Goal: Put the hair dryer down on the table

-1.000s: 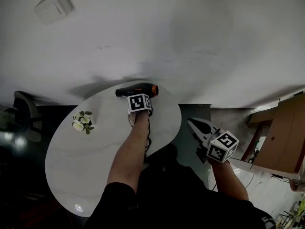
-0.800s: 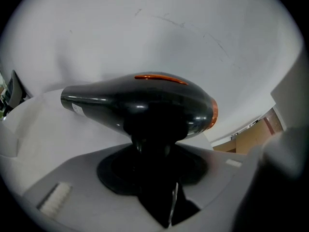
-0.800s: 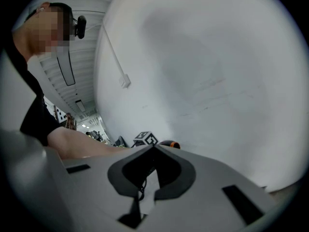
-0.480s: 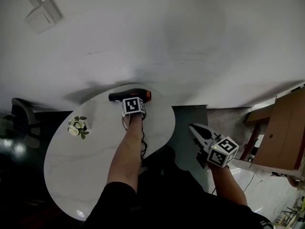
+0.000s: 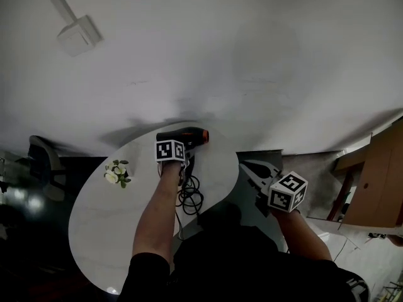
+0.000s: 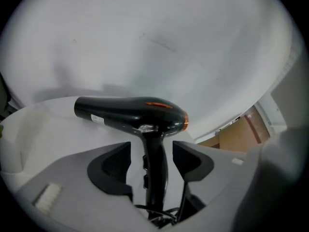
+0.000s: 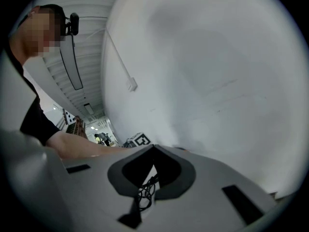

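The glossy black plastic hair dryer [image 5: 182, 135], orange-ringed at one end, lies flat at the far edge of the white oval table [image 5: 101, 212], barrel crosswise, handle toward the near edge, its black cord [image 5: 189, 197] coiled mid-table

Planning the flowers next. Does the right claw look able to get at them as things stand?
Probably not directly: the right claw hangs beyond the table's right edge, the flowers lie far left, and the left forearm and cord cross between.

white label [image 6: 97, 119] on hair dryer [image 6: 145, 114], print too small to read
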`<state>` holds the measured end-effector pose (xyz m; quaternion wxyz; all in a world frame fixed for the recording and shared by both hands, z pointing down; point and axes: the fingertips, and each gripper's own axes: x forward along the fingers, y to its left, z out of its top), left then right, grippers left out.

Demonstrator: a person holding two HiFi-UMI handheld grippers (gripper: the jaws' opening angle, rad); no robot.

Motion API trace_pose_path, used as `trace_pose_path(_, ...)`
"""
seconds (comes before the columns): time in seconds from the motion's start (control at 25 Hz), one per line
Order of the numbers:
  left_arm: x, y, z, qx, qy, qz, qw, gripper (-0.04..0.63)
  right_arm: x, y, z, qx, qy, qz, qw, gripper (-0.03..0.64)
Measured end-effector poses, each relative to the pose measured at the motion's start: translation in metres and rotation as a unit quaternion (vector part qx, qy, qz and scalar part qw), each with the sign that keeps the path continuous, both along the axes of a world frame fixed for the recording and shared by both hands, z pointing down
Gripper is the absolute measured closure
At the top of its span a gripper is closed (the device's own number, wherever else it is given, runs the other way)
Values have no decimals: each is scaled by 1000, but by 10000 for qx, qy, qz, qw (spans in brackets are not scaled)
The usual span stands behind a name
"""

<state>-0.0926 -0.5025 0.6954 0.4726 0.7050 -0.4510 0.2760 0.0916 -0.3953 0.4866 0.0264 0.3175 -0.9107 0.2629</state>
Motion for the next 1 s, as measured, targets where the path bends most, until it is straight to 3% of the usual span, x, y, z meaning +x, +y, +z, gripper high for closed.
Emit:
trace_pose_path(0.08, -6, -1, -26, 305, 245, -27, 9992, 319, -11, -4, -7, 100, -11, -185, 9998, 604)
trace_pose_path(0.24, -26, 0, -92, 1393, 221, -24, 9900, 321, -25, -12, -22, 296, -5, -399, 9988, 604)
trace_pose_path(0.4, -52, 10, -159, 2547, 359, -387, 9656, 328, -35, -20, -42, 541, -27, -480, 9974, 604)
trace_pose_path(0.48, -64, 19, -183, 2955, 180, -414, 9543, 337, -38, -21, -48, 616, -2, -502, 9968, 604)
trace_pose_path(0.64, -85, 38, -227, 3809, -368, -278, 9235, 379, -45, -23, -58, 717, 48, -550, 9959, 604)
trace_pose_path(0.84, -89, 67, -277, 4629, -615, -74, 8842, 470, -53, -23, -64, 840, 179, -661, 9941, 604)
trace_pose_path(1.0, -78, 88, -301, 4927, -614, 188, 8678, 483, -55, -22, -72, 1009, 254, -673, 9923, 604)
